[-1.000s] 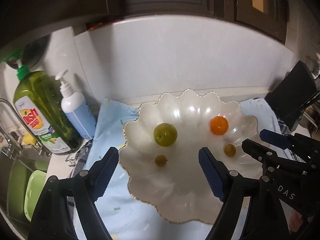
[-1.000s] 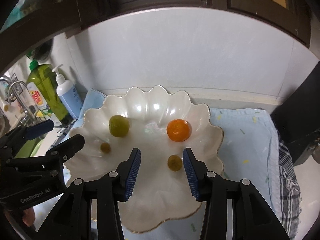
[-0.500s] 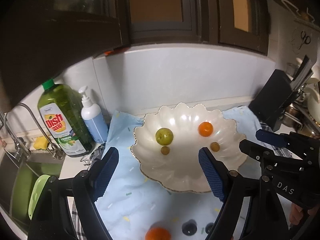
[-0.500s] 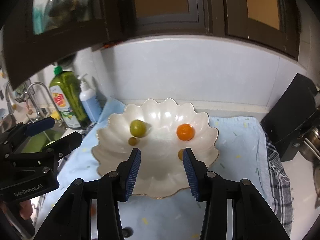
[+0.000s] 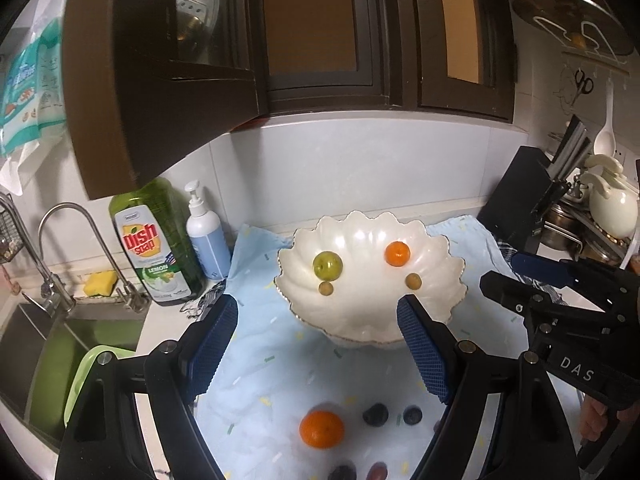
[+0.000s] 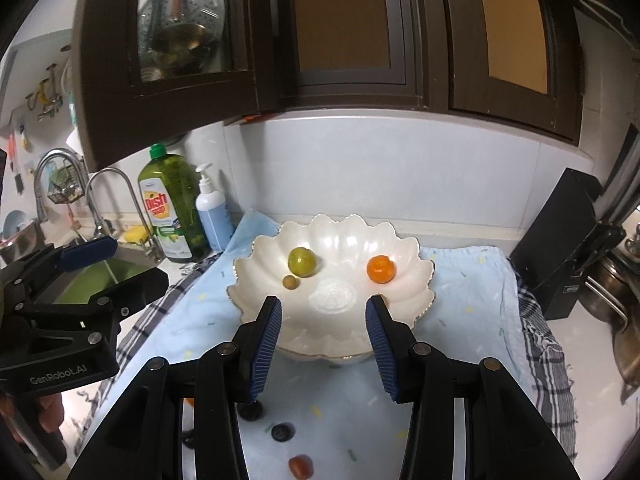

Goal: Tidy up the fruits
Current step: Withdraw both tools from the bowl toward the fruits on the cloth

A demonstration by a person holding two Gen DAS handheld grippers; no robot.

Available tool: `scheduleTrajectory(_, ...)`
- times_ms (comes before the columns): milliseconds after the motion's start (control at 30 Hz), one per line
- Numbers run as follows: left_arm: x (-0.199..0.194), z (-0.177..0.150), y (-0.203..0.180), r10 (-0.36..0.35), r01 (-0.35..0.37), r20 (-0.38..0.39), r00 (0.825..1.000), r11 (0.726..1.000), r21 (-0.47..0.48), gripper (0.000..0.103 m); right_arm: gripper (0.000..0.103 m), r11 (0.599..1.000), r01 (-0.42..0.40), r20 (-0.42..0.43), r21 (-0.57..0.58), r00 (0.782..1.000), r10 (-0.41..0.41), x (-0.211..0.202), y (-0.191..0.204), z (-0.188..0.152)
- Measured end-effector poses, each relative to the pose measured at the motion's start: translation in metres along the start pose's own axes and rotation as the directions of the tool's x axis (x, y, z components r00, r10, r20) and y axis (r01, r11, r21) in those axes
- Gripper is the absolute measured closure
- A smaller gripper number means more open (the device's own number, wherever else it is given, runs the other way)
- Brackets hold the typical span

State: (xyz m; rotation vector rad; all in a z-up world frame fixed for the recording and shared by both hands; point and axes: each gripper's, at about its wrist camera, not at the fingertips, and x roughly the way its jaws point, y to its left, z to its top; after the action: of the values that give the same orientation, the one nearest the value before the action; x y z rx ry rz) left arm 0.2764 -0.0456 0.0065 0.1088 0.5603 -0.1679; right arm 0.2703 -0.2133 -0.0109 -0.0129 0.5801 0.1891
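Left wrist view shows the left tool (image 5: 318, 344) with its two blue pads wide apart and nothing between them. It hangs over a light blue cloth (image 5: 264, 344) on the worktop. A white shell-shaped bowl (image 5: 440, 276) sits on the cloth. Inside it are a green fruit (image 5: 327, 265), a small orange (image 5: 397, 253) and two little brown-green fruits (image 5: 326, 288). On the cloth, nearer the tool, lie a bigger orange (image 5: 321, 429) and some small dark fruits (image 5: 375, 414). A dish soap bottle (image 5: 160, 248) and a pump bottle (image 5: 208, 236) stand beside the cloth, near the sink.

From the right wrist view, the right tool (image 6: 323, 346) has its pads partly apart with nothing in them. It hangs just in front of the bowl (image 6: 416, 276). A small red fruit (image 6: 301, 465) lies on the cloth below it.
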Motion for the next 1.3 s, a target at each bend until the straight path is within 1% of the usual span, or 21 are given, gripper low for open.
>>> scheduleTrajectory(133,-0.015,-0.011,0.004,0.013,-0.013,0.009,1.0,1.0,-0.005,0.021,0.058,1.0,-0.001,0.023,-0.003,1.0,0.001,-0.011,0.007,-0.006)
scheduleTrajectory(367,-0.026,-0.033,0.012,0.017,-0.017,-0.014,1.0,1.0,-0.021,0.021,0.058,0.999,0.015,0.054,-0.042,0.998,-0.013,-0.028,0.022,-0.021)
scheduleTrajectory(500,-0.031,-0.047,0.013,0.014,-0.015,-0.027,1.0,1.0,-0.022,0.022,0.058,0.998,0.018,0.051,-0.054,0.999,-0.015,-0.032,0.028,-0.032)
scheduleTrajectory(767,-0.038,-0.078,0.016,0.041,-0.041,-0.035,0.999,0.999,0.011,0.023,0.058,0.999,0.015,-0.004,-0.049,1.0,-0.015,-0.028,0.033,-0.058)
scheduleTrajectory(900,-0.038,-0.091,0.015,0.043,-0.042,-0.046,0.998,0.999,0.034,0.024,0.058,0.999,0.013,-0.039,-0.042,0.999,-0.015,-0.025,0.034,-0.074)
scheduleTrajectory(1033,-0.036,-0.104,0.012,0.031,-0.028,-0.066,0.997,0.998,0.05,0.025,0.058,1.0,0.005,-0.08,-0.028,0.997,-0.007,-0.019,0.035,-0.089)
scheduleTrajectory(1300,-0.019,-0.129,0.008,-0.005,0.013,-0.146,0.989,0.998,0.056,0.03,0.058,1.0,0.011,-0.142,-0.013,0.99,-0.012,-0.01,0.034,-0.112)
